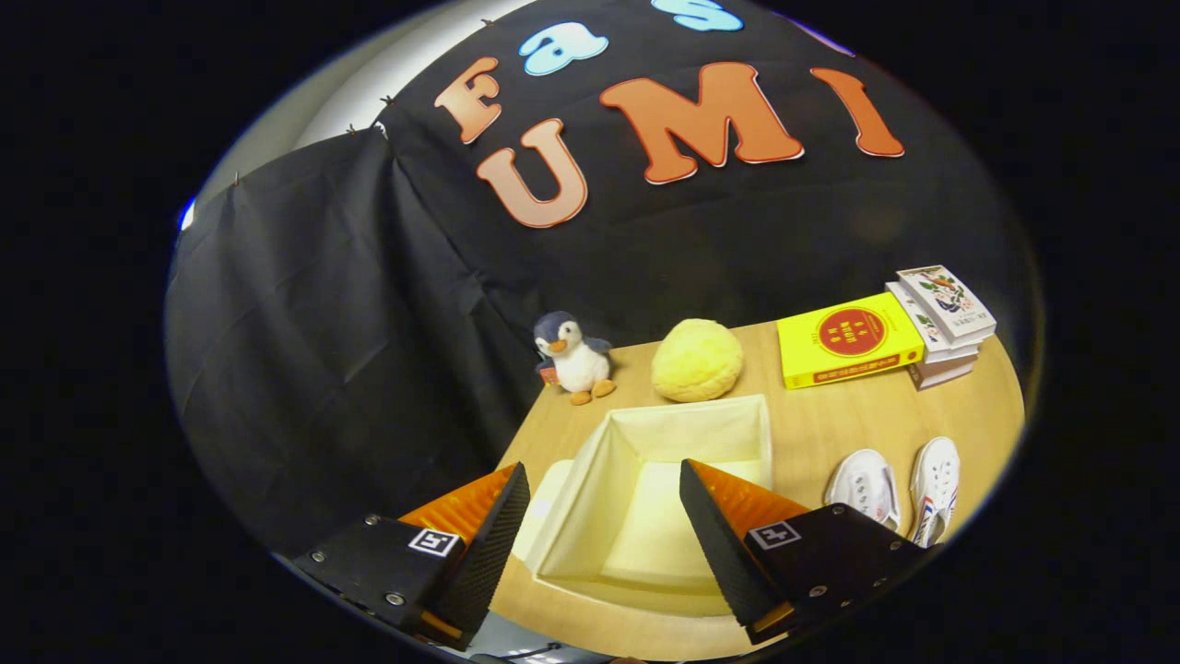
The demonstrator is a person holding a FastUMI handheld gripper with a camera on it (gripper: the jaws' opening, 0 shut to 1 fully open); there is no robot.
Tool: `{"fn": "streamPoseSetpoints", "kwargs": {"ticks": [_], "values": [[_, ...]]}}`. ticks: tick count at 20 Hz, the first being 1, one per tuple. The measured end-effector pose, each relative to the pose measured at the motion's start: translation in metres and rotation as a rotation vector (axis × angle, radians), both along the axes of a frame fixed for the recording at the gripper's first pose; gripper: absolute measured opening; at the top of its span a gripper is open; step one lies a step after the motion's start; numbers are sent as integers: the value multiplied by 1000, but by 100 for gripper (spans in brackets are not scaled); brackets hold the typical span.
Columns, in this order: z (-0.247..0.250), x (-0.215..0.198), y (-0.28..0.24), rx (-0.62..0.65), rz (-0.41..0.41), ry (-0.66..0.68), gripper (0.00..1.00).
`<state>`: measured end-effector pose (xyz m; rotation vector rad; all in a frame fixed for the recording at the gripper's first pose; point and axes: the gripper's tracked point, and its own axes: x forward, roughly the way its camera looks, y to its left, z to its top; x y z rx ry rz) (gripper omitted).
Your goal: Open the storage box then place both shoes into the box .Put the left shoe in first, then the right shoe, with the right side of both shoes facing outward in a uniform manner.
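Observation:
A cream fabric storage box (687, 426) stands open on the wooden table, with nothing inside it. Its lid (546, 505) appears to lie flat against its left side, partly hidden by my left finger. Two white sneakers lie to the right of the box: one (865, 486) nearer the box, the other (936, 486) further right with coloured stripes on its side. My gripper (604, 530) is open and hangs above the box's near half, with nothing between its black-padded fingers (493, 553).
Beyond the box sit a plush penguin (573, 357) and a round yellow cushion (697, 360). A yellow book (848, 339) and a stack of books (942, 323) lie at the back right. The table's left edge (522, 426) runs close to the box.

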<state>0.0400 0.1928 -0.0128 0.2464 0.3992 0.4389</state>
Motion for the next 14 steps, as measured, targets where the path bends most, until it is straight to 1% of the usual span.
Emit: {"fn": "streamPoseSetpoints", "kwargs": {"ticks": [6,14], "values": [[-34,8,-79,-38,-120,43,98],[-97,8,-175,-147,-270,105,98]]}}
